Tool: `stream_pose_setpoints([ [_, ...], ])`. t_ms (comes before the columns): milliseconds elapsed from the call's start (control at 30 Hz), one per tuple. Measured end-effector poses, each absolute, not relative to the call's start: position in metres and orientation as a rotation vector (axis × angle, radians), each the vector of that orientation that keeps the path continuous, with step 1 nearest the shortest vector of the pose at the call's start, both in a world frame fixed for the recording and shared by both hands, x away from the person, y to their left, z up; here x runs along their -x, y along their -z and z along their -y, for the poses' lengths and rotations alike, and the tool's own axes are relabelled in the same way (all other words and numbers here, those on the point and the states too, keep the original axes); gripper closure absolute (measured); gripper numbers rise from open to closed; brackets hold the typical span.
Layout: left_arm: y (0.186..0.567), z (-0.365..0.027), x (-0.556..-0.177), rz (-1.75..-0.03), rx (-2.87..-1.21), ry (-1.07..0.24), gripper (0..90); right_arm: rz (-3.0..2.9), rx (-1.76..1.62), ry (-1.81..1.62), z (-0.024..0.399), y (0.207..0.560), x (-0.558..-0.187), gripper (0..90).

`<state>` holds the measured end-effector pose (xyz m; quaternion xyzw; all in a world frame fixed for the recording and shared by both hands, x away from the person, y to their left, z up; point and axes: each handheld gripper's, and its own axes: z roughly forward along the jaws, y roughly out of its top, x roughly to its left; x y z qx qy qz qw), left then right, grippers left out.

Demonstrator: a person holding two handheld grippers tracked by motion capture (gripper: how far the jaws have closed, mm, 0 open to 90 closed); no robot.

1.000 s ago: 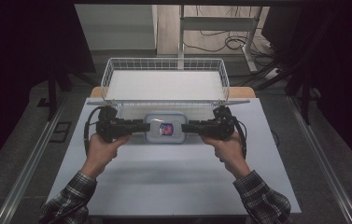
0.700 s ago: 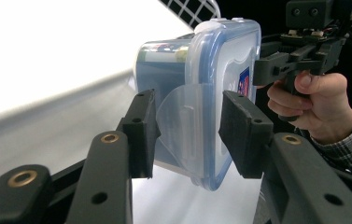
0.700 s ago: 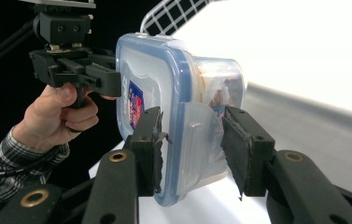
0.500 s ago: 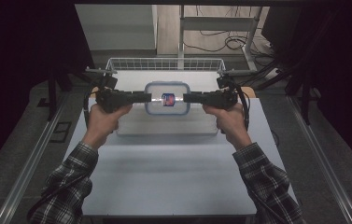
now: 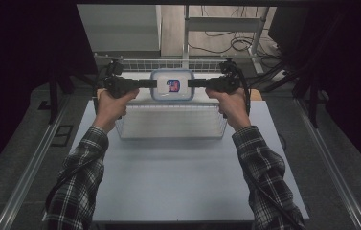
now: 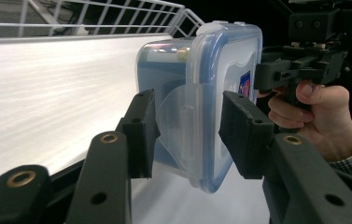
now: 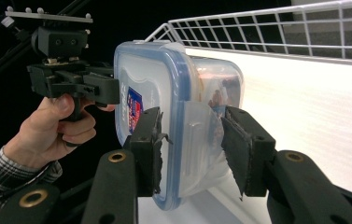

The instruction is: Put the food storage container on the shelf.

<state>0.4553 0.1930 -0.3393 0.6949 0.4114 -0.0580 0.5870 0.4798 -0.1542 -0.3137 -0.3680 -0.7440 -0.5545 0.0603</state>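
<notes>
Two hand-held grippers are carrying a clear plastic box (image 5: 172, 86) with a blue-rimmed lid above a white wire basket (image 5: 171, 125) at the far end of the grey table (image 5: 178, 177). In the high view the left gripper (image 5: 153, 83) is meeting the box at its left short end and the right gripper (image 5: 191, 83) is meeting it at the opposite end, so that the box is hanging between them, clear of the basket floor, with its lid and a red-and-blue label (image 5: 173, 86) facing up toward the camera. In the left gripper view the left gripper (image 6: 187, 122) is clamping the box (image 6: 197, 79) across its end: one black pad is pressing on the lid side, the other on the body side, and the lid's translucent locking flap (image 6: 178, 121) is lying between them. In the right gripper view the right gripper (image 7: 190, 140) is doing the same at the other end of the box (image 7: 164, 93), its pads closing on lid and body with the flap (image 7: 197, 135) between; the foam on the left-hand pad is looking torn. Each gripper view is also showing the opposite hand on its gripper at the far end of the box, the left hand (image 7: 52, 130) and the right hand (image 6: 313, 116). Both sleeves are plaid. The basket's white floor and wire wall (image 7: 267, 32) are lying behind the box.
</notes>
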Motion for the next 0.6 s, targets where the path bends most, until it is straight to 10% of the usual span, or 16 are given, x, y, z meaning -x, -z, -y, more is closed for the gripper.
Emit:
stream_pose_setpoints([
  [600, 0.35, -0.183, -0.462, -0.998, -1.651, 0.048, 53.4, 2.284, 1.202, 1.659, 0.149, 0.324, -0.493, 53.7],
])
